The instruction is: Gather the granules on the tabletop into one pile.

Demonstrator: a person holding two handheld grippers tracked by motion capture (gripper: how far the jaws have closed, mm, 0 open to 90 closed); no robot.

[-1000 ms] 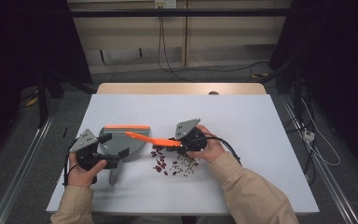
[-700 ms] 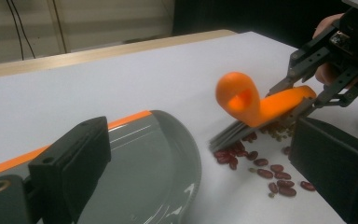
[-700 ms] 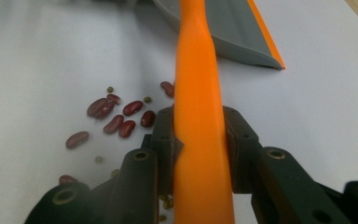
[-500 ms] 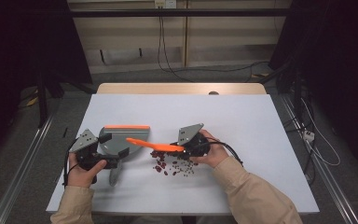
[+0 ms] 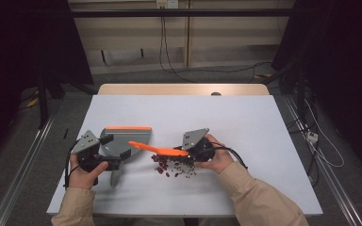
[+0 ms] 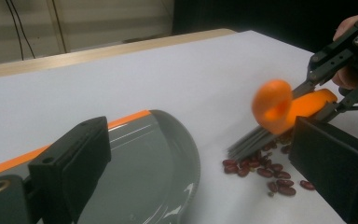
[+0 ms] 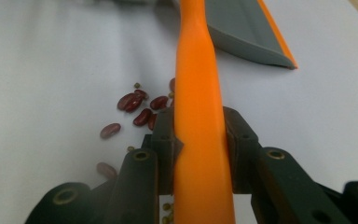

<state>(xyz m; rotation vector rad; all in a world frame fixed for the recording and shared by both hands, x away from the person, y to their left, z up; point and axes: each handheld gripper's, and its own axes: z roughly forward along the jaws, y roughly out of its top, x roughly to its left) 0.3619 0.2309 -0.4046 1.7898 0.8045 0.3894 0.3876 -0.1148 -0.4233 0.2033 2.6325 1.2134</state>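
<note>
No brand, label or writing can be read on anything here.

Your right gripper, just right of centre in the high view, has its fingers clenched on the handle of the orange brush, which reaches left toward the dustpan. In the left gripper view the brush's grey bristles touch the pile of red beans at the lower right of the frame.

Your left gripper, at the lower left of the high view, holds the grey dustpan by its handle; its orange edge faces the far side of the white worktop.

Since a second ago the brush has swung down and toward you: then its tip lay over the dustpan's orange edge, now it slants across the pan's right corner above the beans. The dustpan has stayed put.
</note>
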